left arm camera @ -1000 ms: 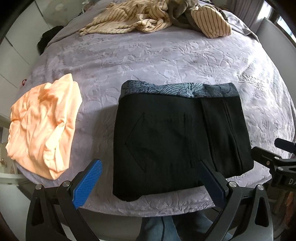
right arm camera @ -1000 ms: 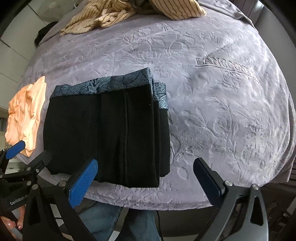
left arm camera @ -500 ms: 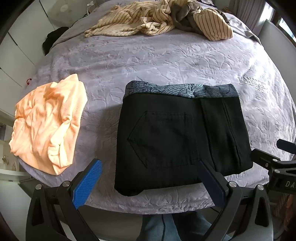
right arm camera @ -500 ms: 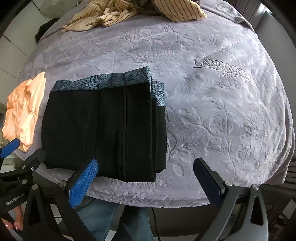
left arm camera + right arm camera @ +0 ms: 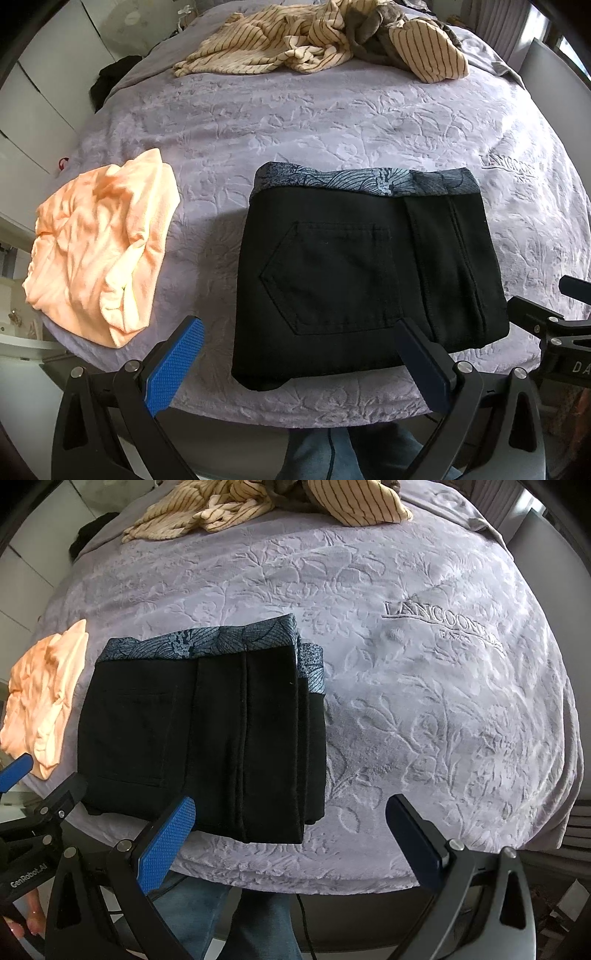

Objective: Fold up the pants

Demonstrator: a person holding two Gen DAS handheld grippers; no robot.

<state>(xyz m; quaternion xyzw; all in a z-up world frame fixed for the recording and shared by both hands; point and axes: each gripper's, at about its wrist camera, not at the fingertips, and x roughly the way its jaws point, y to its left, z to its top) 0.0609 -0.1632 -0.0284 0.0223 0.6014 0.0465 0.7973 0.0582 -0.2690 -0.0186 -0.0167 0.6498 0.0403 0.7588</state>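
The black pants (image 5: 362, 273) lie folded into a compact rectangle near the bed's front edge, back pocket up, with a blue patterned lining band along the far side; they also show in the right wrist view (image 5: 207, 734). My left gripper (image 5: 295, 354) is open and empty, hovering just off the near edge of the pants. My right gripper (image 5: 291, 838) is open and empty, off the bed edge near the pants' right corner. Neither touches the cloth.
A lilac embossed bedspread (image 5: 332, 122) covers the bed. A crumpled peach garment (image 5: 99, 243) lies left of the pants. Striped beige clothes (image 5: 325, 48) are piled at the far side. White cabinets stand at the left. The person's jeans (image 5: 251, 926) show below.
Both grippers have drawn back and up from the bed, so the folded pants and the clothes sit slightly farther away. The pants have not moved.
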